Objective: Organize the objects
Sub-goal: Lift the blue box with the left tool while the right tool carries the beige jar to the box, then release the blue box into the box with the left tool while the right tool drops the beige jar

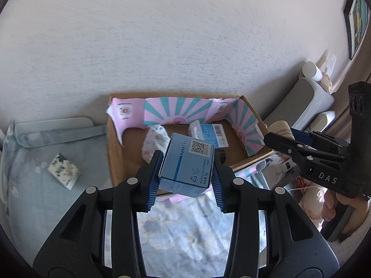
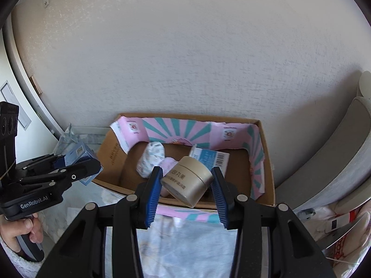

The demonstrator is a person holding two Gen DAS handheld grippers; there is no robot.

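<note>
Left gripper fingers clamp blue box; right gripper fingers clamp beige jar.

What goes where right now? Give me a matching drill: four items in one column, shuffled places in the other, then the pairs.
Items:
1. blue carton
2. beige jar
3. barcoded blue-and-white box
4. floral packet

Places:
A. lying inside the cardboard box
B. on the bedding, left of the cardboard box
C. gripped in the left tongs
D. gripped in the right tongs

Pairs: 1-C, 2-D, 3-A, 4-B
</note>
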